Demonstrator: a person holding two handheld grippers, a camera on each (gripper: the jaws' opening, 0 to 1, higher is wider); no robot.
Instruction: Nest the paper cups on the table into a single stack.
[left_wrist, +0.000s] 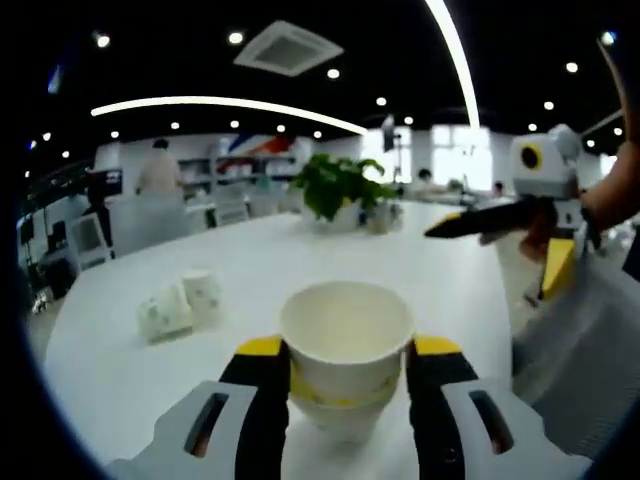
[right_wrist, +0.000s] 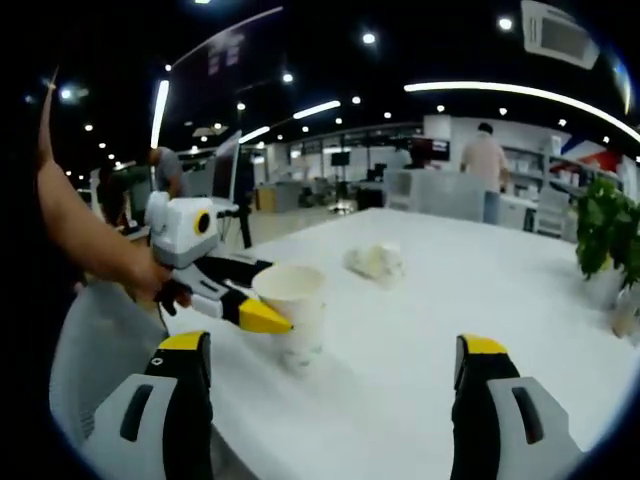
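Observation:
A white paper cup (left_wrist: 346, 340) sits nested in a second cup whose rim shows just below it. My left gripper (left_wrist: 345, 375) is shut on this pair, with the yellow-tipped jaws pressing both sides, low over the white table (left_wrist: 300, 255). In the right gripper view the same stack (right_wrist: 292, 305) stands at the table's near edge, held by the left gripper (right_wrist: 268, 316). Two more patterned cups lie farther out: one on its side (left_wrist: 163, 313), one upright (left_wrist: 203, 293), also visible as a small cluster (right_wrist: 374, 261). My right gripper (right_wrist: 335, 395) is open, with nothing between its jaws, and hangs over the table's right side (left_wrist: 492, 258).
A potted green plant (left_wrist: 336, 185) stands at the table's far end, seen also at the edge (right_wrist: 605, 230). A grey chair back (right_wrist: 100, 330) sits beside the table. A person's arm (right_wrist: 85, 235) holds the left gripper. Desks and people fill the office behind.

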